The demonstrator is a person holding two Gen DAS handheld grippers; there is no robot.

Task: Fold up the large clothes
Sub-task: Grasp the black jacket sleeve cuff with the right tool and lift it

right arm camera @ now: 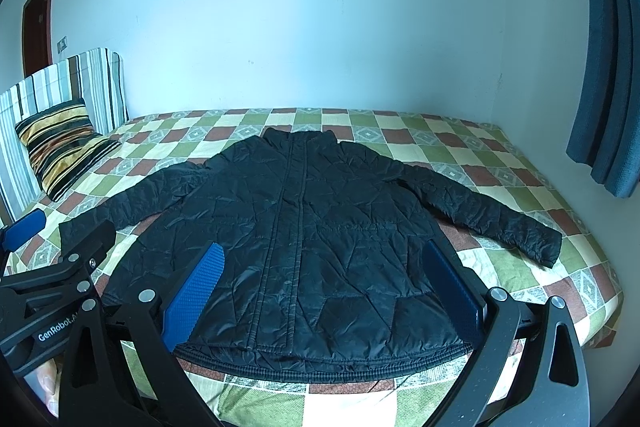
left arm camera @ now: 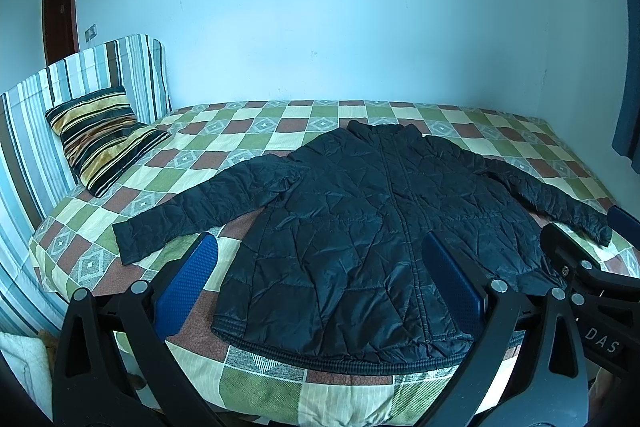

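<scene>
Black quilted jacket (right arm camera: 304, 239) lies flat, zipped, both sleeves spread.

the jacket (right arm camera: 304, 235) lies spread flat on the bed (right arm camera: 500, 163), collar far, hem at the near edge, sleeves out left and right. a pillow (right arm camera: 60, 143) leans on the headboard (right arm camera: 92, 79) far left. a curtain (right arm camera: 604, 67) hangs at the right.

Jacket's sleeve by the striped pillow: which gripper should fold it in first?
Left, probably. The left gripper, open, hangs over the jacket hem on that sleeve's side. The right gripper, also open, sits nearer the opposite sleeve, so it would have to cross over.
</scene>
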